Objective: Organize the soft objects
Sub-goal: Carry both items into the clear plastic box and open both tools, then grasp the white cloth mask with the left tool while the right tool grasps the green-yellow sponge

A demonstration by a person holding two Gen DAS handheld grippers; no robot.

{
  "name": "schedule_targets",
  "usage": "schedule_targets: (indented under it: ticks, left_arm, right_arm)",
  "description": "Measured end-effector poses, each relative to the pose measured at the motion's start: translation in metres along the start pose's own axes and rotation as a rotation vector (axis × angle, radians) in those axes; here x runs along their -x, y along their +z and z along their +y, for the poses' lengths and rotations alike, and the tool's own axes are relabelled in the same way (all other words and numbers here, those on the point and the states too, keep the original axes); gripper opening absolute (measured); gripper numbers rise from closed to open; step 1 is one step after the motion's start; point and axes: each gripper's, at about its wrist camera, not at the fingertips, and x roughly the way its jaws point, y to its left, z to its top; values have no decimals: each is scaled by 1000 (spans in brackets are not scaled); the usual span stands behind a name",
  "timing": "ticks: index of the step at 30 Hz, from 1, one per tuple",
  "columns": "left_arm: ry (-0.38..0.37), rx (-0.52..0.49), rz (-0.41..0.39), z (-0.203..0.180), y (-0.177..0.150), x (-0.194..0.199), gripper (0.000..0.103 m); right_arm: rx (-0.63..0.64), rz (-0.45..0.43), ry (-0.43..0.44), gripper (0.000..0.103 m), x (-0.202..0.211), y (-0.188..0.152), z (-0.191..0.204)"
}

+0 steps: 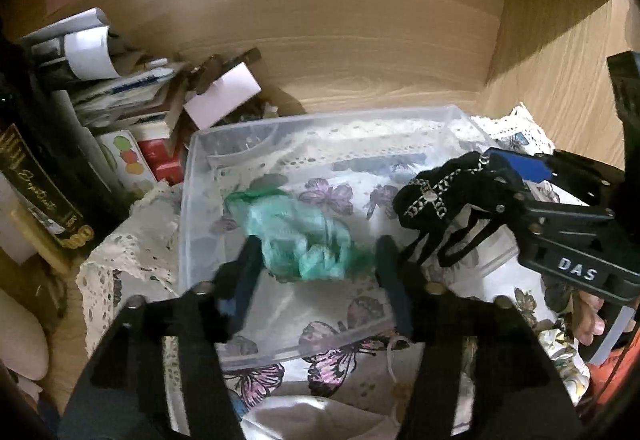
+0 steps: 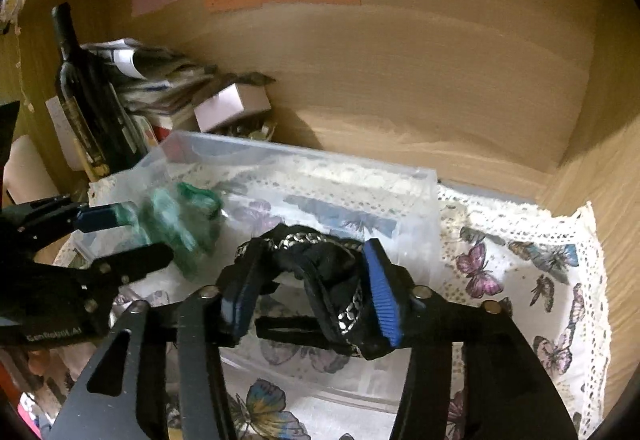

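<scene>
A clear plastic bin (image 1: 188,208) stands on a butterfly-print cloth inside a wooden cabinet. My left gripper (image 1: 316,260) is over the bin with its fingers spread around a crumpled green mesh cloth (image 1: 296,236); it looks blurred, and I cannot tell if the fingers touch it. My right gripper (image 2: 308,288) is shut on a black fabric piece with silver chain trim (image 2: 324,264) and holds it over the bin's right side. The black piece also shows in the left wrist view (image 1: 436,196), as does the green cloth in the right wrist view (image 2: 180,220).
A dark wine bottle (image 2: 84,96) stands at the left. Stacked papers and small boxes (image 1: 132,92) crowd the back left corner. The cabinet's wooden back wall (image 2: 400,60) carries coloured paper notes. The lace-edged cloth (image 2: 520,272) extends to the right of the bin.
</scene>
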Motion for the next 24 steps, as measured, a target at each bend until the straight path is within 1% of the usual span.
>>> schedule_targets:
  ticks: [3,5,9,11,13,15,17,21,24]
  left_arm:
    - [-2,4,-23,0,1,10,69]
    - [-4,10,-40,1,2,18,77]
    - [1,9,-89,2,4,40,86]
    - [6,7,-113,3,5,52,96]
    - [14,11,-134,4,4,63,101]
    - [20,14,-150,5,2,74,101]
    - [23,18,-158,6,-1,81,103]
    - [39,21,-171,7,-17,94,103]
    - [46,19,-166,8,-31,100,103]
  right_arm:
    - [7,-29,-12,52,11,2,0]
    - [12,-54,-23,54,20,3,1]
    - [21,-101,-26,61,41,4,2]
    - [27,-124,-22,64,52,4,4]
    - [30,-144,-14,68,63,2,6]
    - [30,-167,-3,76,74,-2,7]
    - [31,-186,10,79,86,-8,9]
    - [37,-205,24,81,100,-22,14]
    - [37,-196,49,83,106,-32,16]
